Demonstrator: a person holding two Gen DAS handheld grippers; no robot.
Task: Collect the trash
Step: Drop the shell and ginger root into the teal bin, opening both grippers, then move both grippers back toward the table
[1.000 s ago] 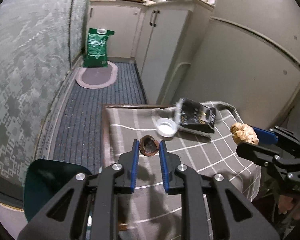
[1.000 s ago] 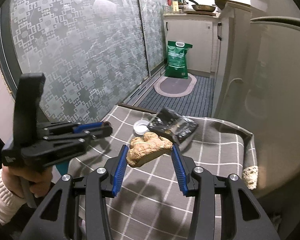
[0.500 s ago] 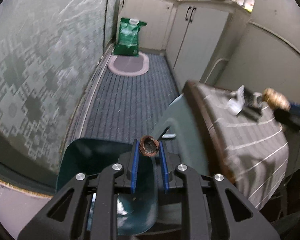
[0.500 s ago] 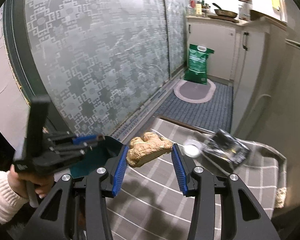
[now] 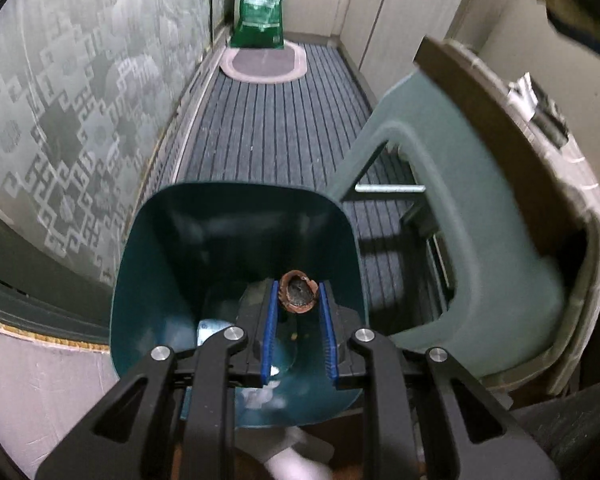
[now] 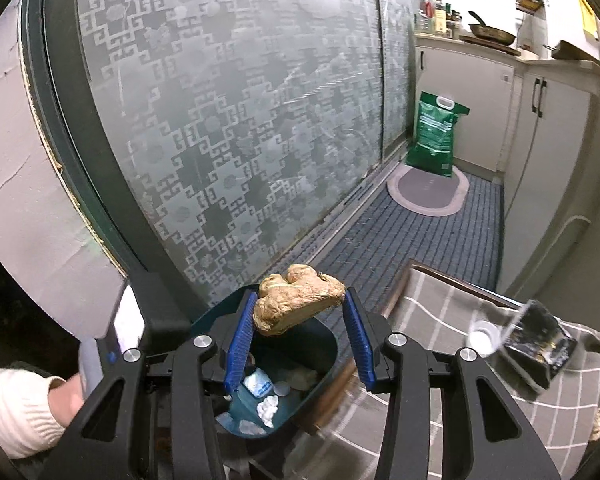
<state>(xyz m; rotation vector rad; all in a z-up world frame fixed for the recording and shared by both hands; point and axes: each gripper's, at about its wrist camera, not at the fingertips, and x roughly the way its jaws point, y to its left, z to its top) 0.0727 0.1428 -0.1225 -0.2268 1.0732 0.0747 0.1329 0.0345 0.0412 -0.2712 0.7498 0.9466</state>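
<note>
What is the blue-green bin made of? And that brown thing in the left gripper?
The bin looks like smooth moulded plastic: glossy teal walls, rounded corners. The brown thing in the left gripper seems to be half a nutshell: rough, woody rim, hollow dark inside, though I can't be sure.

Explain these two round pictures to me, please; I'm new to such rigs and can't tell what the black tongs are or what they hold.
There is no robot here. A person holds one pair of tongs in each hand, and each pair carries a wide-angle camera looking along its two blue-padded fingers. The left camera's picture shows the left tongs shut on a brown nutshell, right over a dark green bin. The right camera's picture shows the right tongs shut on a lump of ginger, above the same bin, which already has scraps inside. To the right is a table with a checked cloth, bearing a black packet and a small white cup.
</note>
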